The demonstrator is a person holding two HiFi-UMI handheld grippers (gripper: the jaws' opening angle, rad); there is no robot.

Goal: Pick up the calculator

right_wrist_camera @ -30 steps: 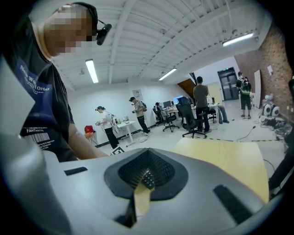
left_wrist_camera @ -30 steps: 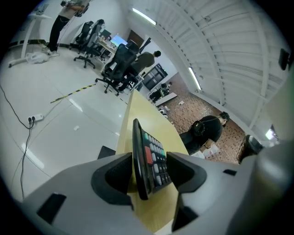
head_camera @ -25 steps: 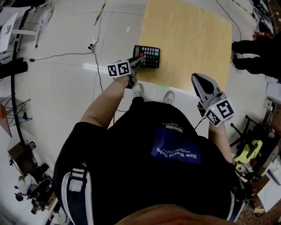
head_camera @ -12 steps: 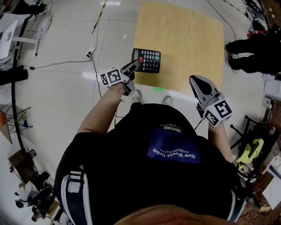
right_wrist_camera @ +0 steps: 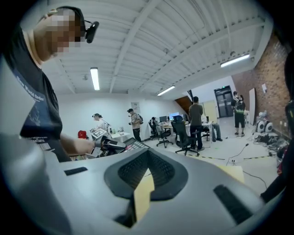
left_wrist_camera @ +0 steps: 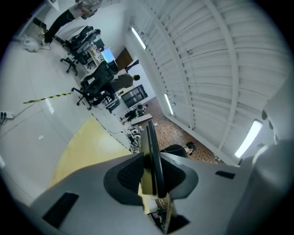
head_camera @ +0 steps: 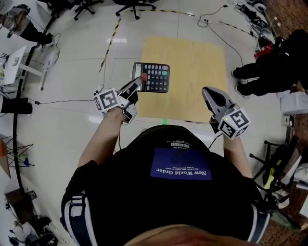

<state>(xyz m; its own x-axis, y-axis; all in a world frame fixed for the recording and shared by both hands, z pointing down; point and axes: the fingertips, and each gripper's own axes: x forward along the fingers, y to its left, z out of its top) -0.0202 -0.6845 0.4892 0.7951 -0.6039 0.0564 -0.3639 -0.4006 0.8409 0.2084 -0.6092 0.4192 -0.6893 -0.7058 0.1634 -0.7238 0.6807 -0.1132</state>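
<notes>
A black calculator (head_camera: 153,77) with coloured keys hangs in the air above the tan floor mat (head_camera: 192,72), lifted off it. My left gripper (head_camera: 137,82) is shut on its left edge. In the left gripper view the calculator (left_wrist_camera: 151,158) shows edge-on, pinched between the two pads. My right gripper (head_camera: 209,93) is held at the right, apart from the calculator, its jaws closed together on nothing. From the right gripper view the calculator (right_wrist_camera: 133,145) appears far left, in the other gripper (right_wrist_camera: 110,144).
A person in dark clothes (head_camera: 269,67) stands at the mat's right edge. Cables (head_camera: 62,102) run over the white floor at the left. Office chairs (head_camera: 130,6) and yellow-black tape (head_camera: 109,43) lie beyond the mat. Equipment crowds the right side (head_camera: 288,158).
The left gripper closed on the calculator's left edge and raised it off the mat. The right gripper also rose a little. The floor looks farther away now.
</notes>
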